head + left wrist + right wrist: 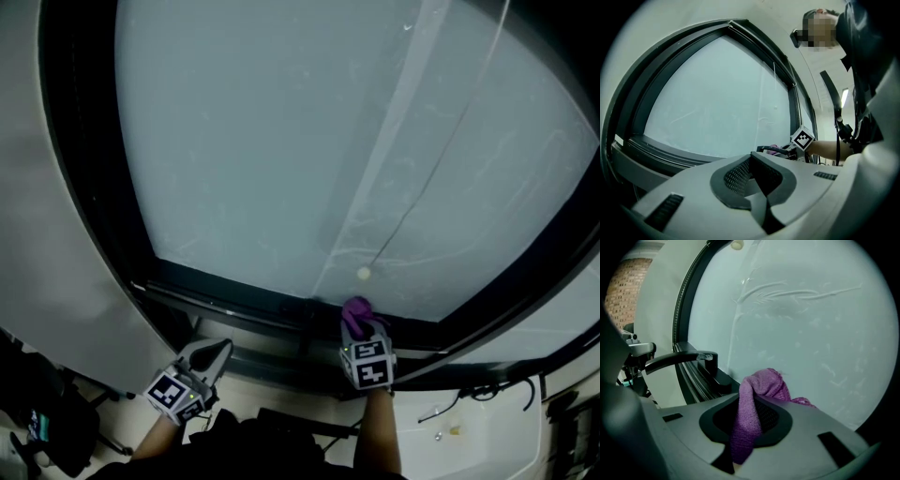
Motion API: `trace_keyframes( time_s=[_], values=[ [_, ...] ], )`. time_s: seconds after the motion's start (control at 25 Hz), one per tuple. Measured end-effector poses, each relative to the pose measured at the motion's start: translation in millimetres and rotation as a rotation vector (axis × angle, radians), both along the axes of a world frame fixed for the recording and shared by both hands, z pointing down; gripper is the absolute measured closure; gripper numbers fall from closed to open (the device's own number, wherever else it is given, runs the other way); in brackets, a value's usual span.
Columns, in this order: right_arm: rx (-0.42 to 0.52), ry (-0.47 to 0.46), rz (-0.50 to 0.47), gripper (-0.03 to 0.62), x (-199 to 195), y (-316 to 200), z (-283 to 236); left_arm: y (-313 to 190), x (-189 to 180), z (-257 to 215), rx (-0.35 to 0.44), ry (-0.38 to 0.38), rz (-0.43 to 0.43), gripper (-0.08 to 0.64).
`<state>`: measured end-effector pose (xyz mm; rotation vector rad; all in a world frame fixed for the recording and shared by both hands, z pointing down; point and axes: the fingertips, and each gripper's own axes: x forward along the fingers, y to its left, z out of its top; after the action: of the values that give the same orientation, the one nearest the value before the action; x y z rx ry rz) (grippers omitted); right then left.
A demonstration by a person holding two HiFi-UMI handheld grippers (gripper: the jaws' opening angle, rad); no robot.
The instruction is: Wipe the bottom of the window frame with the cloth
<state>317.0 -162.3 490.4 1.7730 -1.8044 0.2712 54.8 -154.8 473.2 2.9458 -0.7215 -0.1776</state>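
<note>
Behind right gripper (360,328), cloth (354,309) partly hidden

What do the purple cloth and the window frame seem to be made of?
Purple cloth: probably knitted or microfibre fabric, matt; a fine looped texture shows. Window frame: likely dark painted metal or plastic, smooth with faint sheen; which one is unclear.

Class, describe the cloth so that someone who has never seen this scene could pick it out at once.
Find the big pale window pane and follow it down to the dark bottom rail of its frame. There the right gripper is shut on the cloth, a bunched purple knit rag. It is the only soft, coloured thing there; the window handle beside it is dark and rigid.
</note>
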Motion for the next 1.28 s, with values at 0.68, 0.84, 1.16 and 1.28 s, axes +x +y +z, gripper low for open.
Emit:
trace_keyframes(
  time_s=[0.68, 0.84, 1.16, 1.28],
  values=[
    [0.017, -0.073, -0.067, 0.526, -26.5, -14.4, -3.0, -3.2, -6.3, 3.7, -0.025, 0.02, -0.005, 0.568],
    [0.068, -0.134, -0.078, 0.525, -34.2, -16.5, -13.0, 0.0, -8.4, 5.7, -0.027, 0.002, 0.004, 0.568],
    [0.094, -0.07, -0.106, 0.525, -43.7, -21.9, -20.7, -2.5, -21.1, 8.2, -0.036, -0.007, -0.006, 0.568],
    [0.097, -0.034, -0.146, 0.525, -57.5, -22.3, -24.4, -2.5, -21.9, 8.5, -0.04, -0.009, 0.004, 0.568]
  ],
)
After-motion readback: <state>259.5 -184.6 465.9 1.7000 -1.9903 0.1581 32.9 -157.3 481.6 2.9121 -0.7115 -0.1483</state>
